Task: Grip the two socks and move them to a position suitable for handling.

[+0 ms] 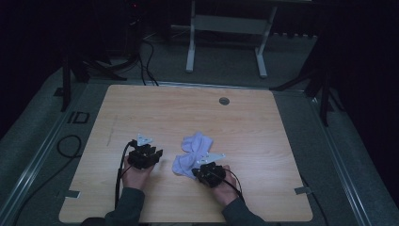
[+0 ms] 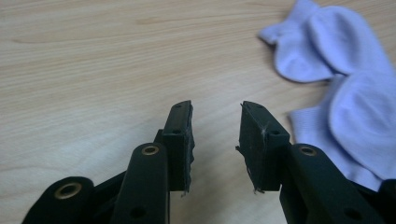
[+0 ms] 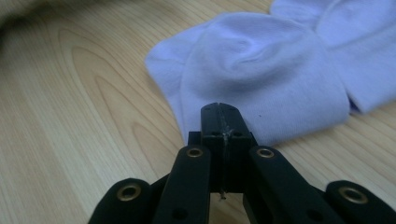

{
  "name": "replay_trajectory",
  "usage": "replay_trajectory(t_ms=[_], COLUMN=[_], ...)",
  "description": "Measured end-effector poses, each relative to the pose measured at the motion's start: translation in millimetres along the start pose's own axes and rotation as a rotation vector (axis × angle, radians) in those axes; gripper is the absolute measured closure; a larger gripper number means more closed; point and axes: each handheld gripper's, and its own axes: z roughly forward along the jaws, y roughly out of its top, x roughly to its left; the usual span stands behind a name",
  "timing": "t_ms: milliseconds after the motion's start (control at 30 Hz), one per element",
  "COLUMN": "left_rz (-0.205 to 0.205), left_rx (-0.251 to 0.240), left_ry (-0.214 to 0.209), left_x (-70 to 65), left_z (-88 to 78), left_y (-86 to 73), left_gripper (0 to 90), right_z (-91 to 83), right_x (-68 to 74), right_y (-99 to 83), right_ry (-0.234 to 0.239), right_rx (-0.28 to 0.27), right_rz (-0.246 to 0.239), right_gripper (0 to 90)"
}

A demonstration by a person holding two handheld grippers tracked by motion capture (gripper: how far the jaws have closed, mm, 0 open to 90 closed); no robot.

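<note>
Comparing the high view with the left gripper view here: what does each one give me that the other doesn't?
High view alone: both hands, the right tool at the near edge of the white socks, the whole table, a white stand on the floor beyond. Left gripper view alone: the left tool with jaws apart over bare wood, holding nothing. Shared: socks, tabletop, left tool.

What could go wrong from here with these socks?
1. The right gripper has its jaws shut at the near edge of the socks with no cloth visibly between them; lifting now may leave them on the table.
2. The socks lie crumpled and overlapping, so one pinch may drag both.
3. The left gripper is open over bare wood, beside the socks; closing there would likely catch nothing.
</note>
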Motion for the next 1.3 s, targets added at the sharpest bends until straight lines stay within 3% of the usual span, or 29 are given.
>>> replay_trajectory(t_ms=[167,333,567,667,833,900,1167,1200,1300], left_rz=[0.012,0.065,0.117,0.14,0.169,0.202,0.191,0.193,0.196], left_rx=[0.004,0.019,0.053,0.068,0.073,0.102,0.114,0.114,0.114], left_ry=[-0.04,-0.08,-0.121,-0.171,-0.19,-0.165,-0.17,-0.18,-0.187], left_x=[-7.2,-22.5,-39.8,-49.4,-56.2,-58.7,-58.3,-59.8,-64.1], left_z=[-4.3,-3.3,7.8,12.6,16.8,20.4,18.8,17.8,16.1], left_y=[-2.8,-4.9,-8.9,-10.3,-12.4,-13.3,-15.7,-17.5,-20.3], left_gripper=[63.3,64.1,78.9,89.5,89.6,89.6,89.9,89.9,89.9], right_z=[-4.3,-5.9,-5.8,-5.8,-5.8,-5.6,-8.2,-10.1,-11.6], right_x=[-5.5,-9.8,-12.6,-12.8,-13.2,-14.0,-17.6,-19.8,-22.0], right_y=[-4.0,-4.7,-4.9,-4.9,-5.0,-5.2,-5.3,-5.8,-5.9], right_ry=[0.025,0.048,0.068,0.069,0.072,0.078,0.068,0.041,0.025], right_rx=[0.005,0.014,0.016,0.017,0.016,0.014,0.026,0.028,0.035], right_rz=[0.003,-0.018,-0.028,-0.031,-0.029,-0.025,-0.03,-0.039,-0.043], right_gripper=[89.7,89.5,89.6,89.5,89.5,89.5,88.4,87.7,87.7])
